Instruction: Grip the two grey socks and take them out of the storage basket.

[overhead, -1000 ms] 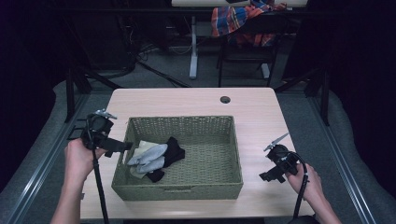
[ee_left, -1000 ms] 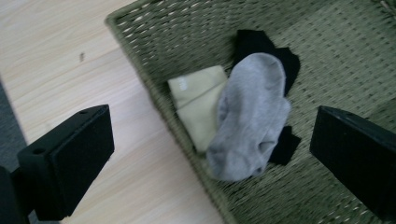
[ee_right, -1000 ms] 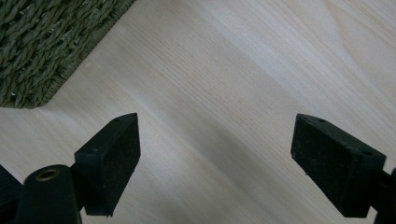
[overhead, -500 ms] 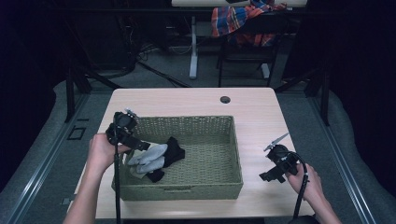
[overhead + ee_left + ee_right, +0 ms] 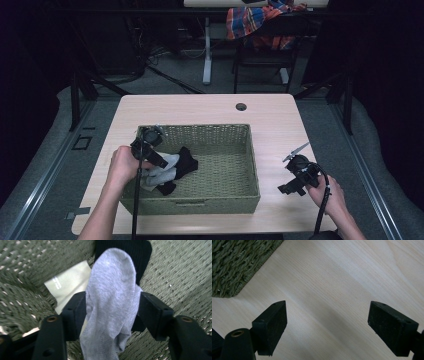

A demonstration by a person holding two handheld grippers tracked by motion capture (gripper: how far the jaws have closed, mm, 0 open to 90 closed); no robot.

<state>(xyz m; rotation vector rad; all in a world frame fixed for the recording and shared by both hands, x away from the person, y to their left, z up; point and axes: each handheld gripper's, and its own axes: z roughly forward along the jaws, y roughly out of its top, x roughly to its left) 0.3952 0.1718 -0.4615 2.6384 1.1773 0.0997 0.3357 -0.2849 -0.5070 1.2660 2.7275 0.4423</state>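
Left gripper (image 5: 112,315) down inside the woven basket (image 5: 220,140), jaws just closing, pads pressed on both sides of the grey sock (image 5: 111,297). Right gripper (image 5: 327,322) over bare table (image 5: 342,277), jaws wide apart, nothing between them, basket corner near.

Table pale wood, largest. Basket green wicker, at the middle of it, reaching the near edge. Black sock (image 5: 125,250) under and beyond the grey one, on the basket floor. Grey sock draped between the jaws, toe end pointing away, in the basket's left part. White tag (image 5: 67,282) beside the grey sock, against the basket wall.
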